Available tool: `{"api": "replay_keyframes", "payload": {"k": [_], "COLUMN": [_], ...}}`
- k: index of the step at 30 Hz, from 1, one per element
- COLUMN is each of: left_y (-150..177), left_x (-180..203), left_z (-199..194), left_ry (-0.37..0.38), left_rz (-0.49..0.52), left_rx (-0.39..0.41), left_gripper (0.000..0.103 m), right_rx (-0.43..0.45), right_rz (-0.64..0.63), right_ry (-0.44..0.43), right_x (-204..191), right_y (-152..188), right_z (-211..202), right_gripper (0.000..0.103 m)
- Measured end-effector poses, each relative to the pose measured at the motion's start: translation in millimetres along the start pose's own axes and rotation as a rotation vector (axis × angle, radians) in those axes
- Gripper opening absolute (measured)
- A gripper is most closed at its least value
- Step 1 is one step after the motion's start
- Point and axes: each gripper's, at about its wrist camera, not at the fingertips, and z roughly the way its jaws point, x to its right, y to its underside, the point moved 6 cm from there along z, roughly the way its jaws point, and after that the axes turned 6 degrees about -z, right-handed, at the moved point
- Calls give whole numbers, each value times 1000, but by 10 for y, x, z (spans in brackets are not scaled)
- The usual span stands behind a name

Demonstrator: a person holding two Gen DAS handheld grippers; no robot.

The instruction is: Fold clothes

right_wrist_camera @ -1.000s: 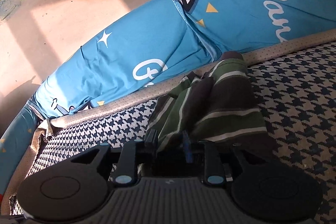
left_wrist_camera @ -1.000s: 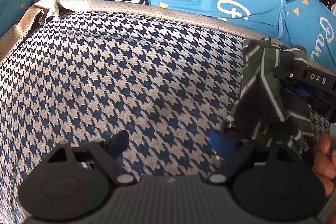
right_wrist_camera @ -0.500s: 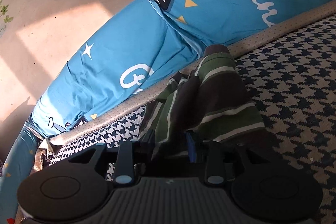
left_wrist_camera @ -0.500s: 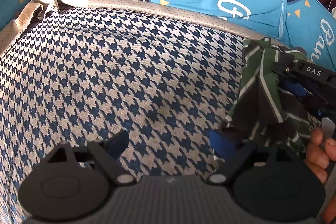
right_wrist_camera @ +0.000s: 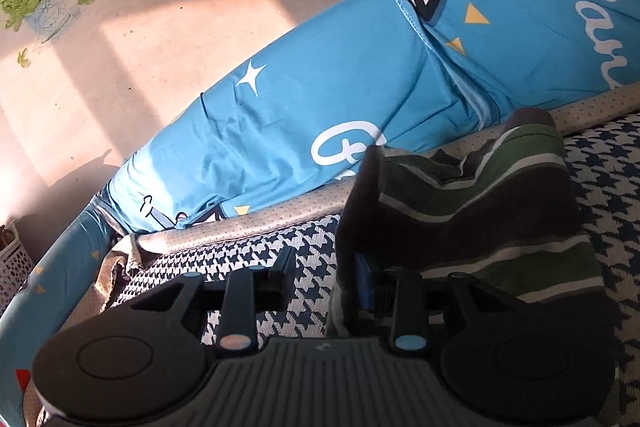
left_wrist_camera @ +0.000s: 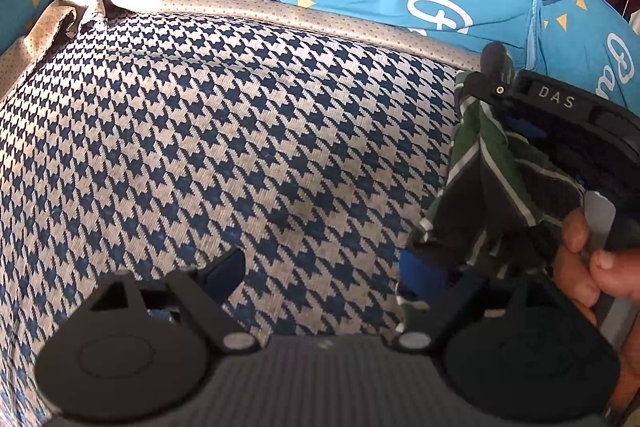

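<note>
Here one striped garment (right_wrist_camera: 472, 211) drapes the right tongs (right_wrist_camera: 326, 279), parted; left tongs (left_wrist_camera: 320, 267) spread, empty.

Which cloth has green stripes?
The bunched garment beside the right gripper. The cover under it is blue-and-beige houndstooth; the sheet behind is bright blue.

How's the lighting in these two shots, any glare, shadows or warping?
Right wrist view: a warm sunlit patch on the wall, the striped garment in shade. Left wrist view: even light on the checked cover, fisheye bending its edge; nothing blown out.
</note>
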Motion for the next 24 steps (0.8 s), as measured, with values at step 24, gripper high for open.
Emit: {"api": "replay_keyframes", "payload": {"k": [24], "left_y": [-47], "left_x": [28], "left_z": [-59], "left_ry": [1], "left_rz": [-5], "left_rx": [17], "left_gripper": [88], "right_rx": [-24], "right_rz": [5], "right_ry": [-10], "right_x": [8], "right_y": [-97], "right_z": [-218], "right_gripper": [35]}}
